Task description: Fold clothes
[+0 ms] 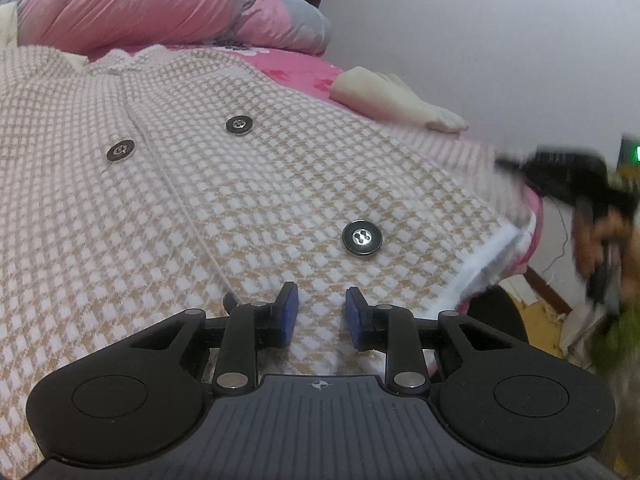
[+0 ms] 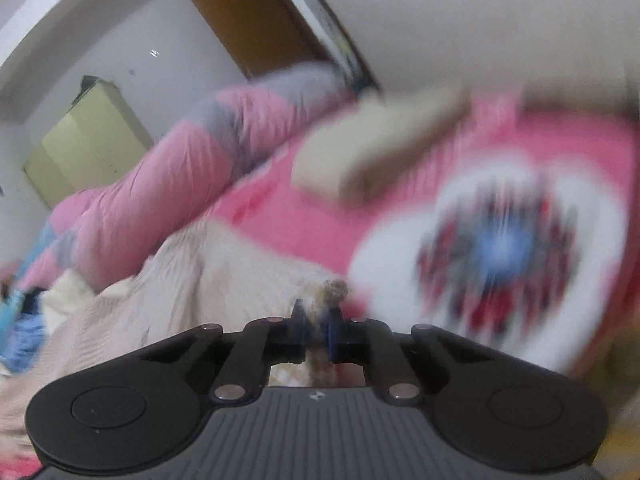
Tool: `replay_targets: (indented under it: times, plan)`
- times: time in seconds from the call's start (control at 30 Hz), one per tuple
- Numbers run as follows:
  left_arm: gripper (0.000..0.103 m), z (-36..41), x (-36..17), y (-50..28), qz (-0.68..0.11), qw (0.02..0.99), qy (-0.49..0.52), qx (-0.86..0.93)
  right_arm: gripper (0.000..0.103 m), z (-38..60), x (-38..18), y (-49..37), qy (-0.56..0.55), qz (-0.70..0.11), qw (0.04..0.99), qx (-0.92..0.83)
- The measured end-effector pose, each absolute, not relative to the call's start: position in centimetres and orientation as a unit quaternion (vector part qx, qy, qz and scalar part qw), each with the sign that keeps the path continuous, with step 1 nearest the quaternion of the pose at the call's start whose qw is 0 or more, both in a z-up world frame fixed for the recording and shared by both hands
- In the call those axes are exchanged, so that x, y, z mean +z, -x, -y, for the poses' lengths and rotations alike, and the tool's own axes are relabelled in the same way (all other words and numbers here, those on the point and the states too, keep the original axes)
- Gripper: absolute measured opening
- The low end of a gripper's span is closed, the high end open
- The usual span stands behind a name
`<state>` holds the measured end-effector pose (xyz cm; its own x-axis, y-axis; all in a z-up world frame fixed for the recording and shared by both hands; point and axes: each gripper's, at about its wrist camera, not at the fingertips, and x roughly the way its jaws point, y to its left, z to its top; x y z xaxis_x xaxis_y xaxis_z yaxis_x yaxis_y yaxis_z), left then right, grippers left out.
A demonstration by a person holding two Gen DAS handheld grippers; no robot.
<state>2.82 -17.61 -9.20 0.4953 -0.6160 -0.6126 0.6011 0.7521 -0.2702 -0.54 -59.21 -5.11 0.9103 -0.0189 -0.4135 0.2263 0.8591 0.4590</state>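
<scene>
jaws over knitted checked cardigan [image 1: 248, 184], round buttons [image 1: 361, 238]

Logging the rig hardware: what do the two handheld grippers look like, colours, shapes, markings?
Both match. The left gripper has a black ribbed body with a small crosshair mark, two round black side lobes, black link arms with silver pivot pins, and blue pads on the fingers. The right gripper is built the same, though blurred. No cables visible on either.
</scene>
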Motion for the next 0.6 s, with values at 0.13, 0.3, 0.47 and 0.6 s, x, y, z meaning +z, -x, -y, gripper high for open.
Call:
replay_targets:
  times: [0.13,0.3,0.47,0.6]
  plan:
    - [0.026,17.7,-9.2,-3.2,-0.36,0.863,0.003,-0.355,0.036,63.0,-4.3,-1.9,-0.21,-0.191,0.944,-0.169]
    - [0.026,17.3,-9.4,-3.7,-0.367,0.855,0.01,-0.366,0.045,63.3,-5.9,2.5,-0.248,-0.193,0.936,-0.157]
    - [0.026,17.0,-9.3,-4.4,-0.382,0.844,0.017,-0.377,0.05,55.8,-7.7,8.5,-0.246,-0.218,0.942,0.064]
    - [0.026,16.8,-9.4,-4.8,-0.392,0.839,0.034,-0.376,0.05,51.6,-9.0,9.9,-0.23,-0.234,0.936,0.13]
